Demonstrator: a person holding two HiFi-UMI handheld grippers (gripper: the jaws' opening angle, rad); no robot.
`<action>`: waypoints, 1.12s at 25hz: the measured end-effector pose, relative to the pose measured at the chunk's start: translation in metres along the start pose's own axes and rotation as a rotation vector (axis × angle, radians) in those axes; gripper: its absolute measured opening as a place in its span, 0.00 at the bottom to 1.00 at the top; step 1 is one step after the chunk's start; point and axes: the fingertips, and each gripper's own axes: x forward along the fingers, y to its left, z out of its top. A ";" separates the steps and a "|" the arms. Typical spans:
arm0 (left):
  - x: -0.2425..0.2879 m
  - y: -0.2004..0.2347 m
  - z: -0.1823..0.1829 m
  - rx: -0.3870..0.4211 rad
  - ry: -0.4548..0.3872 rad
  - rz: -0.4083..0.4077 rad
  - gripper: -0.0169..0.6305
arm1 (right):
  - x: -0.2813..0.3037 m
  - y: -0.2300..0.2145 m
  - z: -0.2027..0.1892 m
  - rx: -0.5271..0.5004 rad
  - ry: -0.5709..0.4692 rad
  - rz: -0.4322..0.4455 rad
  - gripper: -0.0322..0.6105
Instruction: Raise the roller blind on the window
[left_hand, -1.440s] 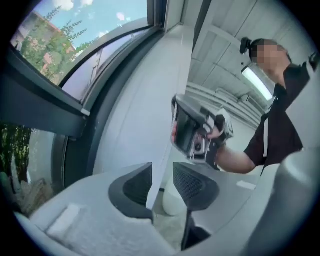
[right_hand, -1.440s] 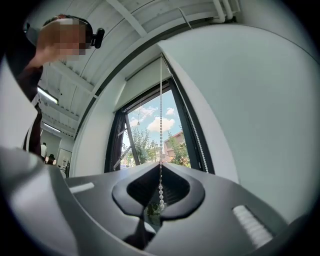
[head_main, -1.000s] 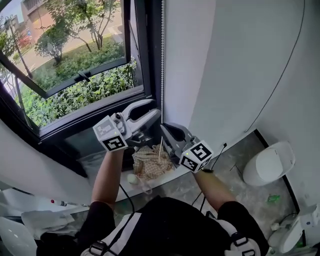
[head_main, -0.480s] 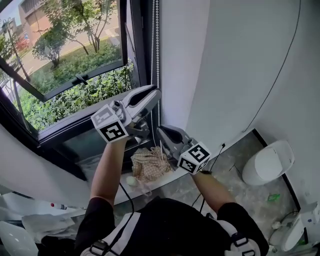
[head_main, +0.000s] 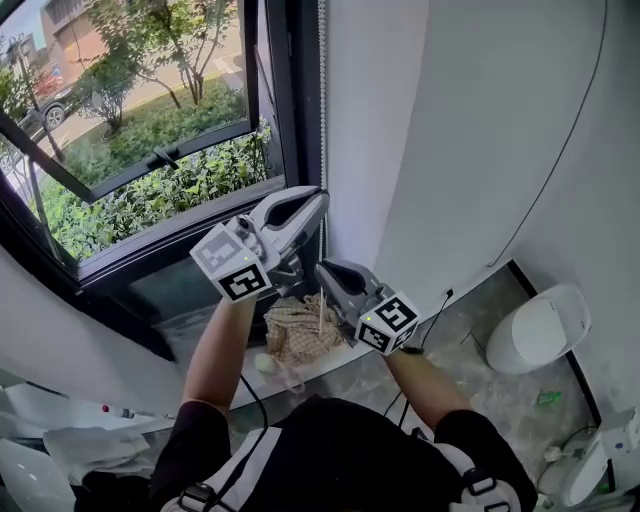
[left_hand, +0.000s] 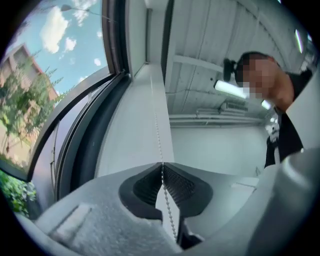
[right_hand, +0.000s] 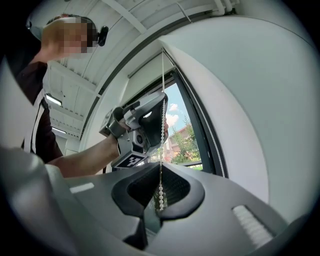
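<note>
Though its top is cut off, right gripper (right_hand: 160, 174) and just-closed left gripper (left_hand: 161, 166) pinch the bead chain (right_hand: 162, 75).

Glossy white beads along the bead chain (left_hand: 158, 135). Matt grey plastic on the left gripper (left_hand: 161, 167), ribbed black rubbery pads (left_hand: 177, 184). Smooth matt white wall (head_main: 470, 130); dark matt window frame (head_main: 290, 90); coarse beige woven cloth (head_main: 300, 325).

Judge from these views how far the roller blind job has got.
Done: the window glass in the head view is uncovered. In hand: the right gripper is shut on the bead chain, and the left gripper, higher up, has just closed its fingers on it too. Left: likely more pulling; the blind's edge is out of view, so how much is unclear.
</note>
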 end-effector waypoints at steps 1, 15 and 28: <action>-0.002 0.000 -0.016 0.033 0.042 0.024 0.05 | -0.002 -0.003 -0.017 0.003 0.041 -0.011 0.07; -0.069 0.021 -0.137 -0.088 0.079 0.136 0.05 | -0.026 -0.009 -0.062 0.047 0.137 -0.018 0.21; -0.066 0.014 -0.132 -0.122 0.045 0.132 0.05 | 0.007 -0.002 0.117 -0.130 -0.210 -0.067 0.21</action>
